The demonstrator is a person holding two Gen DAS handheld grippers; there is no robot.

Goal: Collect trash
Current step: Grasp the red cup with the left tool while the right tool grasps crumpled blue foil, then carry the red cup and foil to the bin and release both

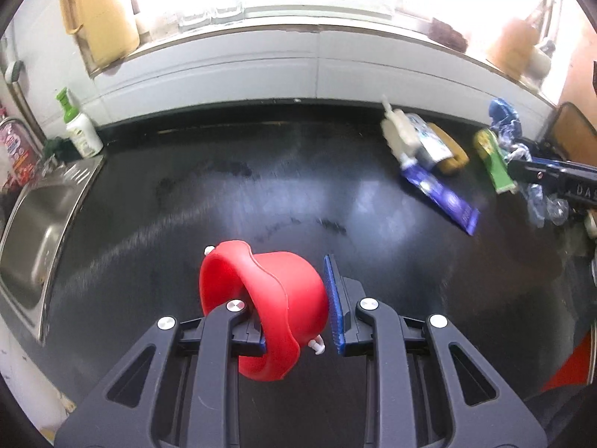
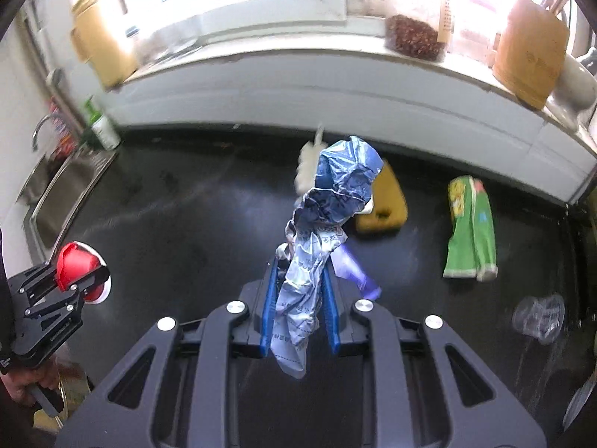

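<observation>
The left gripper (image 1: pixel 296 310) is clamped on a red cup (image 1: pixel 261 310), which is squashed out of round between the blue pads; the cup's open mouth faces left and it hangs above the black counter (image 1: pixel 224 194). In the right wrist view the same cup shows a white bottom. No writing can be read on it.

The right gripper (image 2: pixel 298 306) is clamped on a crumpled blue plastic bag (image 2: pixel 321 231). The bag sticks up past the fingertips and a flap hangs down behind them. Rows of small printed characters run over the pale part of the bag, too blurred to read.

More trash lies on the counter near the back wall. A green and yellow snack wrapper (image 2: pixel 472 227) lies flat on the right, with a cartoon print at its top end but no legible brand. A yellow container (image 2: pixel 384 205) lies partly behind the bag, beside a white bottle (image 1: pixel 401 130) on its side and a flat blue and purple packet (image 1: pixel 444 198), whose lettering is blurred. A crumpled clear plastic cup (image 2: pixel 539 317) lies at the far right, apart from the wrapper.

A steel sink (image 1: pixel 41 224) is set into the counter's left end, with a white bottle with a green spray cap (image 1: pixel 80 128) standing behind it; its label is unreadable. On the right gripper's body in the left wrist view, the letters "DA" show at the frame edge.
</observation>
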